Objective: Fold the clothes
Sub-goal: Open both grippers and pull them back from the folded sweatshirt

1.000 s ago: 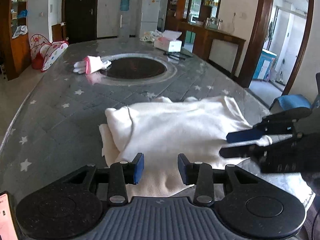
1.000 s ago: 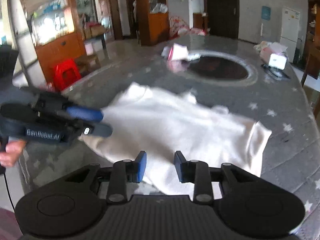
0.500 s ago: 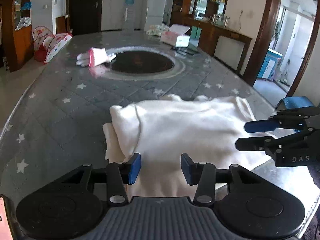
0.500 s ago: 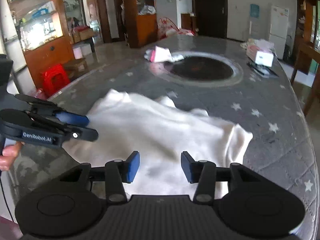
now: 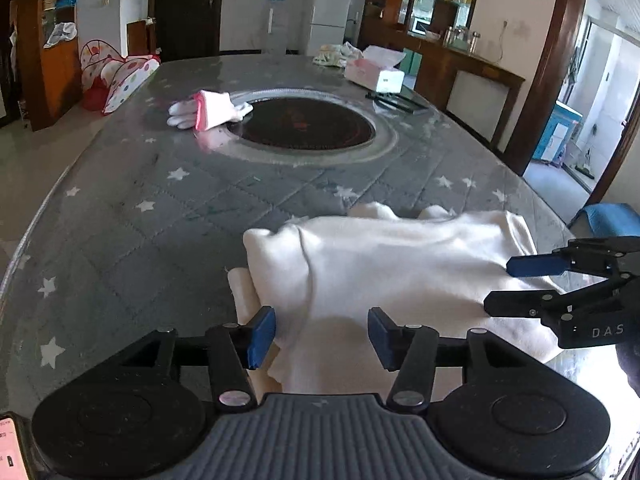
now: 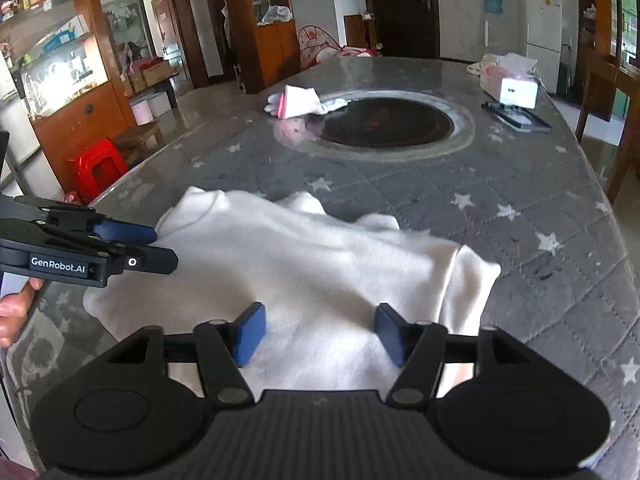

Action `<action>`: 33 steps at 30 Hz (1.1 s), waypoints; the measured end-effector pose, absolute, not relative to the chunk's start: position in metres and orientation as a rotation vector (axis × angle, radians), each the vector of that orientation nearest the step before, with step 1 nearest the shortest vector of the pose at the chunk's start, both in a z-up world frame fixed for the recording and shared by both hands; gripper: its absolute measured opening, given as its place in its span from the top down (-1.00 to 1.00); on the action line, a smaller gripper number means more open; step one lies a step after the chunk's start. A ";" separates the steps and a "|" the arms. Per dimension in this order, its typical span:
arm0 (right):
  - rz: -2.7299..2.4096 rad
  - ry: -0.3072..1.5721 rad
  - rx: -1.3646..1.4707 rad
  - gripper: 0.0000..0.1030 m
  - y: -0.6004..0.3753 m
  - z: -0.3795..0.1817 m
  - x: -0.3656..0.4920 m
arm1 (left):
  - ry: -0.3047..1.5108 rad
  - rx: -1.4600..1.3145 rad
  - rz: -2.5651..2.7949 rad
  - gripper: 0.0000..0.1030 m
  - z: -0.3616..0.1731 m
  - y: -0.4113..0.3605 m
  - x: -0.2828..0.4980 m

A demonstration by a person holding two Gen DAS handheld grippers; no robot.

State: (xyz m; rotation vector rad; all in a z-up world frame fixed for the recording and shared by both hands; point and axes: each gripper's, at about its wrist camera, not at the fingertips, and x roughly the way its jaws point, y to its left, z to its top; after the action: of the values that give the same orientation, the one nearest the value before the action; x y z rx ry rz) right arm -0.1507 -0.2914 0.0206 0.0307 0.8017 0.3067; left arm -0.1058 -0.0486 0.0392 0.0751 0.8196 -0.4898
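Both grippers letting go of a half-folded white garment

The white garment (image 5: 400, 268) lies doubled over at lower centre of the grey table (image 5: 140, 240), edges still uneven. The left gripper (image 5: 322, 334) and right gripper (image 6: 316, 330) hover just over it, jaws opening, cloth beneath but nothing pinched. One fold looks done; further folds and squaring up seem left.
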 end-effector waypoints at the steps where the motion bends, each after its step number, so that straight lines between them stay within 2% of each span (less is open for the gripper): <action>1: 0.309 0.803 0.033 -0.42 -0.292 0.019 -0.151 | 0.821 0.075 -0.492 -0.11 0.038 -0.048 -0.106; 2: 0.313 0.801 0.037 -0.52 -0.291 0.017 -0.151 | 0.822 0.074 -0.493 -0.14 0.037 -0.048 -0.106; 12: 0.340 0.793 0.058 -0.97 -0.284 0.010 -0.150 | 0.835 0.054 -0.488 -0.32 0.034 -0.045 -0.105; 25: 0.332 0.767 0.099 -1.00 -0.285 0.006 -0.152 | 0.810 0.066 -0.466 -0.60 0.041 -0.045 -0.107; 33: 0.325 0.798 0.052 -1.00 -0.277 0.010 -0.149 | 0.757 0.075 -0.442 -1.00 0.051 -0.044 -0.115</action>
State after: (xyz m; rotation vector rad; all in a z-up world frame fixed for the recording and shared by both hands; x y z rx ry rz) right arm -0.1490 -0.2772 0.0100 0.0515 0.7979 0.3249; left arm -0.1147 -0.0435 0.0513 0.0750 0.7567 -0.4421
